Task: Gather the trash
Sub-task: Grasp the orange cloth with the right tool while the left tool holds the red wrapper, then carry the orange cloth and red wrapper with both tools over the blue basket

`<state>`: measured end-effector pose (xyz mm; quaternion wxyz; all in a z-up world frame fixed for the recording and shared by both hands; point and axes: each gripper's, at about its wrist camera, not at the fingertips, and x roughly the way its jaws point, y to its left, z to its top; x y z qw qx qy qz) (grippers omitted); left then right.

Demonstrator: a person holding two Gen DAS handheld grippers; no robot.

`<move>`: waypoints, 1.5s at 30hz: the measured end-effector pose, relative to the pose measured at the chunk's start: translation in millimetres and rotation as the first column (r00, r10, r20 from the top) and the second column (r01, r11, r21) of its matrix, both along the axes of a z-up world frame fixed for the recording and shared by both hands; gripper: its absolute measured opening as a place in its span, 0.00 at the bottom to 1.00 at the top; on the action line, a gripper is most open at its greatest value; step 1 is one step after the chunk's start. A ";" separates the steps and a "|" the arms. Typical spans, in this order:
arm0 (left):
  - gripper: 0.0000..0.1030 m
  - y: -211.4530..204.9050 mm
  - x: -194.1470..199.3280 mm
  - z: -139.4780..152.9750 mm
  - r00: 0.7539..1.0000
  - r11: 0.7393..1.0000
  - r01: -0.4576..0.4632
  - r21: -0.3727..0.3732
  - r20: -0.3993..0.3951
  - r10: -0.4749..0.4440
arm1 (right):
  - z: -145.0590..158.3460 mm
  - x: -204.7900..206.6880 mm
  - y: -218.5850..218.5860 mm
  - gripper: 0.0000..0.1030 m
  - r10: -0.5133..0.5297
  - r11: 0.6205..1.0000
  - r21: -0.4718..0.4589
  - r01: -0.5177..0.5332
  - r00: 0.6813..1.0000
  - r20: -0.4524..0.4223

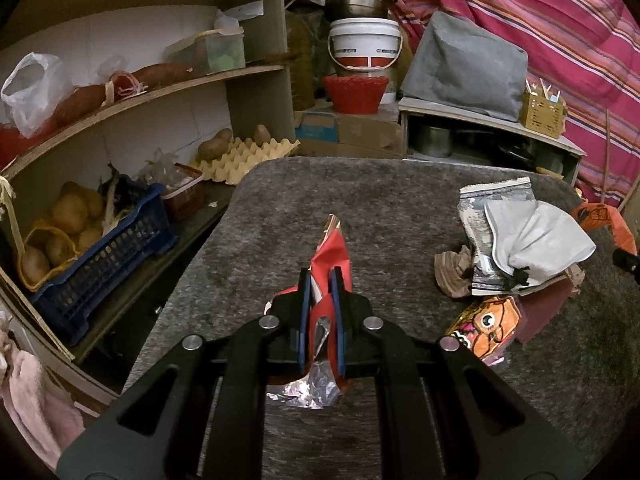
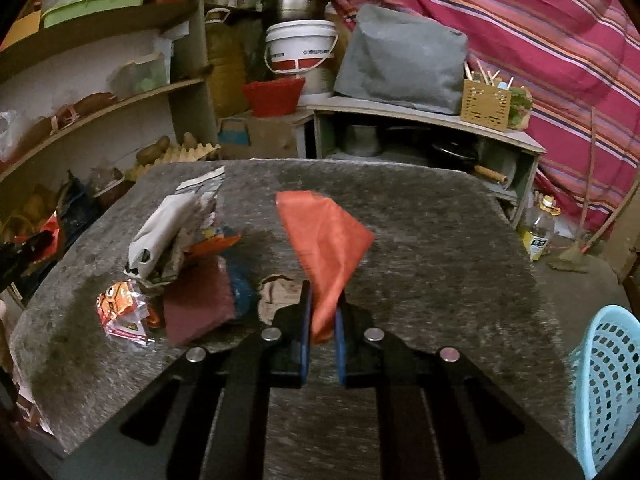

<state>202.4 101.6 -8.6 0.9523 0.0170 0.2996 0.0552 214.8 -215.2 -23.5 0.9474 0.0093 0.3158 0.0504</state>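
My left gripper (image 1: 322, 276) is shut on a red foil wrapper (image 1: 332, 256) with a silver inside, held over the grey felt table (image 1: 280, 208). My right gripper (image 2: 323, 294) is shut on an orange wrapper (image 2: 324, 240) that stands up above the table (image 2: 440, 240). A pile of trash lies on the table: a white and grey bag (image 1: 532, 240) (image 2: 168, 228), an orange cartoon snack packet (image 1: 488, 328) (image 2: 124, 308), a dark red piece (image 2: 198, 300) and a brown scrap (image 1: 452, 272). The orange wrapper and right gripper show at the left wrist view's right edge (image 1: 604, 220).
A light blue perforated basket (image 2: 604, 384) stands at the table's right front. Shelves on the left hold a blue crate of potatoes (image 1: 100, 248), an egg tray (image 1: 244, 158) and bags. Behind the table are a white bucket (image 1: 364, 44), a low cabinet (image 2: 420, 120) and a striped cloth.
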 end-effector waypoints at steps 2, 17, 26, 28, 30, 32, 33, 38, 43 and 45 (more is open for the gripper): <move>0.08 -4.0 -1.1 1.3 1.000 1.000 0.003 0.003 0.004 -0.003 | -0.5 -0.7 -4.5 0.10 -0.008 1.000 0.001 0.008 1.000 -0.003; 0.08 -32.8 -1.7 12.3 0.999 0.999 0.033 -0.030 0.034 -0.032 | 3.0 -8.3 -33.9 0.10 -0.073 0.997 -0.022 0.073 0.997 0.006; 0.08 -80.1 -1.5 15.9 0.993 0.993 0.110 -0.038 0.047 -0.109 | 10.6 -26.0 -86.9 0.10 -0.161 0.986 -0.029 0.162 0.987 0.014; 0.08 -89.6 -1.4 16.3 0.991 0.991 0.124 -0.043 0.047 -0.121 | 13.0 -31.5 -101.8 0.10 -0.186 0.982 -0.030 0.187 0.982 0.017; 0.08 -102.8 -0.7 16.7 0.989 0.989 0.141 -0.048 0.047 -0.139 | 14.0 -36.9 -115.5 0.10 -0.208 0.977 -0.033 0.209 0.978 0.017; 0.08 -114.0 -0.2 17.4 0.987 0.987 0.154 -0.041 0.049 -0.152 | 14.2 -44.0 -132.8 0.10 -0.237 0.971 -0.036 0.238 0.971 0.014; 0.08 -122.2 -0.3 18.2 0.986 0.986 0.162 -0.037 0.052 -0.160 | 14.3 -47.0 -138.9 0.10 -0.247 0.968 -0.037 0.247 0.969 0.013; 0.08 -155.4 -2.9 20.2 0.977 0.977 0.208 -0.040 0.059 -0.205 | 16.2 -63.1 -174.3 0.10 -0.299 0.953 -0.042 0.299 0.954 0.010; 0.08 -196.9 -7.3 17.0 0.964 0.965 0.261 -0.033 0.055 -0.259 | 16.1 -79.6 -200.4 0.10 -0.330 0.943 -0.048 0.329 0.944 0.004; 0.08 -211.1 -11.4 16.9 0.958 0.959 0.281 -0.027 0.060 -0.279 | 15.0 -85.6 -208.2 0.10 -0.338 0.940 -0.049 0.338 0.941 -0.001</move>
